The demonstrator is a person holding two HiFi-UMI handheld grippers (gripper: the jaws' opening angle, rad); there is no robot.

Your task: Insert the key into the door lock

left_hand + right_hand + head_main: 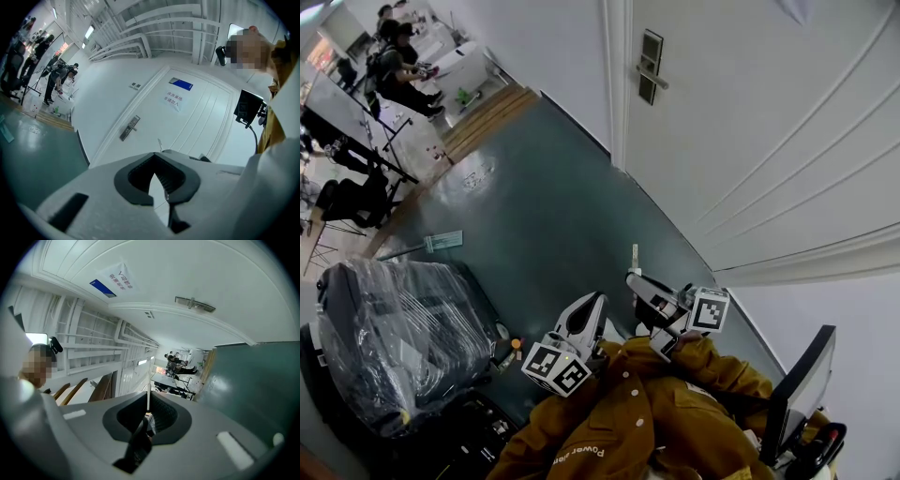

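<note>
Right gripper (635,279) clamps the key (148,383), blade out, well short of the lock (650,66) on the door (769,141). Left gripper (598,302) rides closed and empty. Best carry the blade level and align before pushing.

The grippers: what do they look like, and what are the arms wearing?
Both the left gripper and right gripper are white shells with dark ribbed pads inside the jaws. Each carries a white cube printed with black square markers. The sleeves are mustard-brown, with buttons.
</note>
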